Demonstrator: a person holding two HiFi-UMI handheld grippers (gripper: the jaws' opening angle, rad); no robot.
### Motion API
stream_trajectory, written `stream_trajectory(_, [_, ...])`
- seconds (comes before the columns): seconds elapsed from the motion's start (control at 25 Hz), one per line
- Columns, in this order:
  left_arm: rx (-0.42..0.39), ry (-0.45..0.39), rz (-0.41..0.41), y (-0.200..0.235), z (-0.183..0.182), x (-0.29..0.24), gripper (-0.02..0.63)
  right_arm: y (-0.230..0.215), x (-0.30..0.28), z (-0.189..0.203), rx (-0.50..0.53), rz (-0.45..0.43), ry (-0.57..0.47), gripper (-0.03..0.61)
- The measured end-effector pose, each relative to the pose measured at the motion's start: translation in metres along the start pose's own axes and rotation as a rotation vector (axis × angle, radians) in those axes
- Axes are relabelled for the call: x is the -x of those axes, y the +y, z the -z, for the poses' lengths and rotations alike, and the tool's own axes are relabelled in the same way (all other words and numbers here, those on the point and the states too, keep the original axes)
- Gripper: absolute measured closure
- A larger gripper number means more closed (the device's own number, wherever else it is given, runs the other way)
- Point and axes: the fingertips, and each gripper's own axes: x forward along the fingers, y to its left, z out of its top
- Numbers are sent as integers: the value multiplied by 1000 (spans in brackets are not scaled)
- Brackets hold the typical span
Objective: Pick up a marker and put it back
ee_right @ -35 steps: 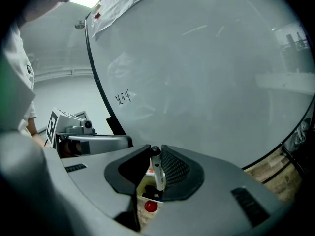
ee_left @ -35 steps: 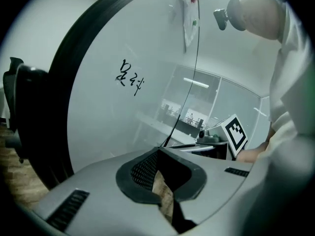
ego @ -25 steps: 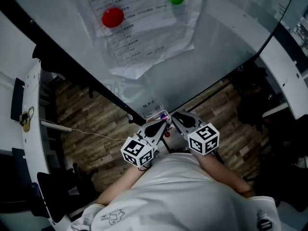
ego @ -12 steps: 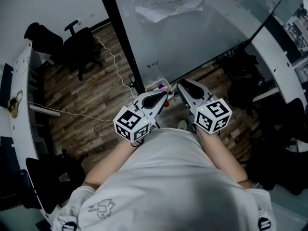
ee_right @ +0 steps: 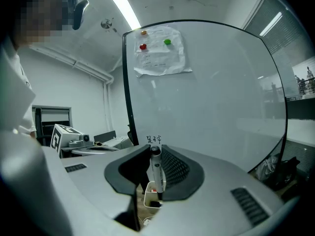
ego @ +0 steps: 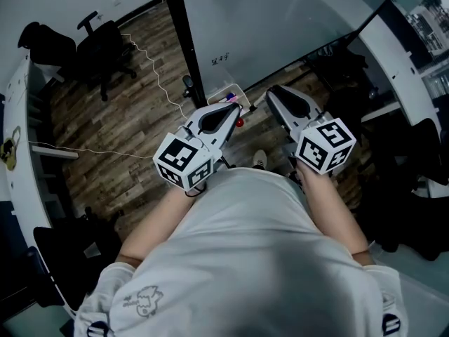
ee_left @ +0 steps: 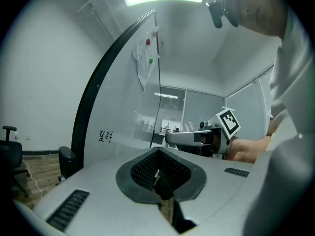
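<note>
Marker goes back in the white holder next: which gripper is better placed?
Right. The right gripper is shut on the marker, which stands upright, and the white holder shows just below it between the jaws. The left gripper is shut and holds nothing.

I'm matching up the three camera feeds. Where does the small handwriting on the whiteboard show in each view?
Head view: the handwriting is at top centre, small and dark.
Left gripper view: left of centre, low down.
Right gripper view: at the centre, just above the marker.
Shared landmark: the black frame runs just left of the handwriting in all three.
</note>
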Motion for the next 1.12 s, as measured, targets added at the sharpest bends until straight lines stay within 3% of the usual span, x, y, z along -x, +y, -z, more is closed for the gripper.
stream_trajectory(0.44, [53,-5,-72,9,5,19,608,5,-4,8,-28,-44,42,500])
stream_trajectory(1.12, [115,-66,-350,29,7,-4,608,-25,-56,1,-16,-332,128,500])
